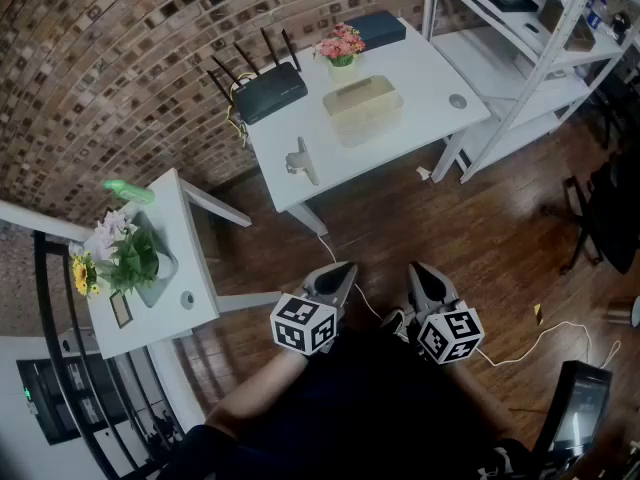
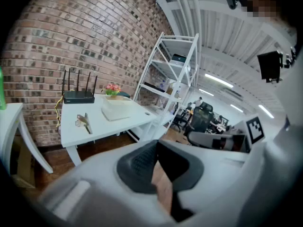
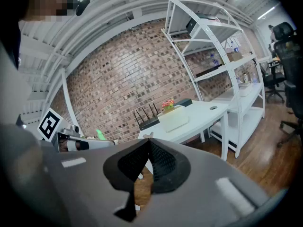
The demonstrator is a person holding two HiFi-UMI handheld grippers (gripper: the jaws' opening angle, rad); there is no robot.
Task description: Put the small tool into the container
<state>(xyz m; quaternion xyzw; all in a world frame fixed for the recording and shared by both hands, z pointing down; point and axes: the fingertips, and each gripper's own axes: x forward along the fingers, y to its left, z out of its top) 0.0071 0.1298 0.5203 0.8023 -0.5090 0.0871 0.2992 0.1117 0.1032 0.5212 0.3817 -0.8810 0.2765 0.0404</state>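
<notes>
The small grey metal tool [image 1: 301, 159] lies near the front left edge of the white table [image 1: 420, 68]; the left gripper view shows the tool [image 2: 84, 122] too. A cream rectangular container [image 1: 363, 109] stands at the table's middle, also in the left gripper view [image 2: 118, 110] and the right gripper view [image 3: 176, 117]. My left gripper [image 1: 343, 266] and right gripper [image 1: 417, 266] hang side by side over the wooden floor, well short of the table. Both have their jaws together with nothing between them. The left gripper [image 2: 157, 143] and the right gripper [image 3: 148, 141] point towards the table.
A black router [image 1: 268, 90], a pot of pink flowers [image 1: 341, 48] and a dark flat box [image 1: 375, 28] sit at the table's back. A white shelf rack [image 1: 530, 38] stands right. A side table with plants [image 1: 185, 268] stands left. A white cable [image 1: 520, 353] crosses the floor.
</notes>
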